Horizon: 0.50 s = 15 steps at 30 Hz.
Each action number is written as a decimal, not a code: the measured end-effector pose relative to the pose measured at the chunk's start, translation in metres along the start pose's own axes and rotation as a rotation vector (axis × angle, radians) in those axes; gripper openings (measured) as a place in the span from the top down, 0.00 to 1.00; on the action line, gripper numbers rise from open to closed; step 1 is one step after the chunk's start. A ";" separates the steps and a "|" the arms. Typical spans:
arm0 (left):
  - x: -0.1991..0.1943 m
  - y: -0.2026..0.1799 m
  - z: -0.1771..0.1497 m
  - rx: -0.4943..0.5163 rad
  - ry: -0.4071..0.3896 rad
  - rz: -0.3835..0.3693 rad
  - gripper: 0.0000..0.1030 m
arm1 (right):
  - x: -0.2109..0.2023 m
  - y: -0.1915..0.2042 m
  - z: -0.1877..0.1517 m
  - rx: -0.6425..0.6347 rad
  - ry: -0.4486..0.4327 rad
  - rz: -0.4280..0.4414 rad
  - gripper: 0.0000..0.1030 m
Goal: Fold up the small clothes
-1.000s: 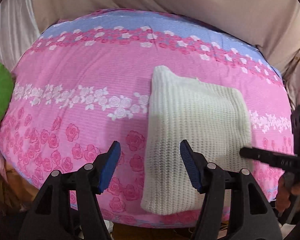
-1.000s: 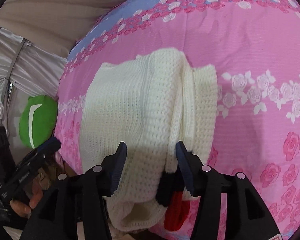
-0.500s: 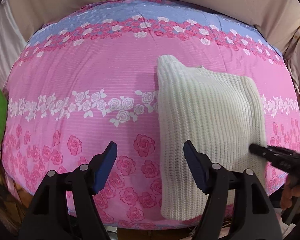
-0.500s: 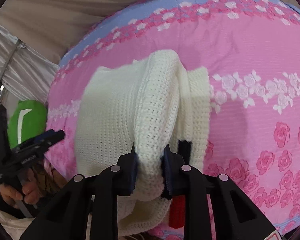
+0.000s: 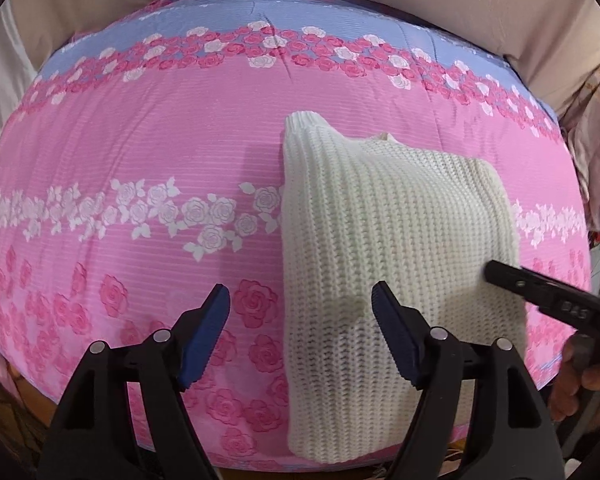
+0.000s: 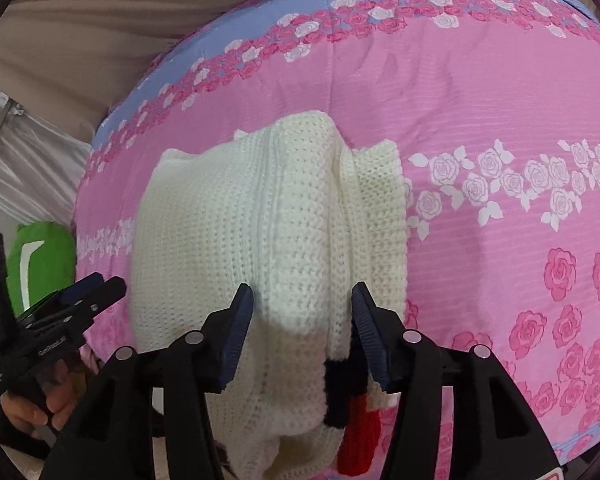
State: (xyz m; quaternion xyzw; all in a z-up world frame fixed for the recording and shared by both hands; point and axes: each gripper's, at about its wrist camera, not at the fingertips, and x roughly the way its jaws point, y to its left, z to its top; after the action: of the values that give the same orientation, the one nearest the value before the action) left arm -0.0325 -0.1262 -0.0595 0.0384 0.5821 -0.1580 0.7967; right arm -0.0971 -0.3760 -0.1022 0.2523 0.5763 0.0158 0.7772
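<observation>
— While the pink rose-printed bedspread with a blue band [image 5: 148, 152] fills both views, where does the garment lie?
— On it, near its front edge: a cream chunky-knit sweater [image 5: 384, 232], folded into a tall block, with a black and red knitted patch [image 6: 354, 412] at its near end.
— And the claws?
— The left gripper [image 5: 300, 308] hangs over the sweater's left edge, jaws opening, pads touching nothing. The right gripper [image 6: 302, 300] straddles a raised fold of the knit, jaws opening, pads just off it.
— Anything smaller?
— A green cushion [image 6: 40, 264] beside the bed.
</observation>
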 end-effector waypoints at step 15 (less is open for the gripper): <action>0.001 0.010 -0.011 -0.103 -0.012 -0.028 0.26 | 0.014 -0.017 -0.007 -0.065 0.006 -0.019 0.79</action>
State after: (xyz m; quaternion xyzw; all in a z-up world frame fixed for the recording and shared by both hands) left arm -0.0392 -0.1146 -0.0651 -0.0119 0.5851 -0.1390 0.7989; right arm -0.1035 -0.3838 -0.1237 0.2214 0.5804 0.0278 0.7832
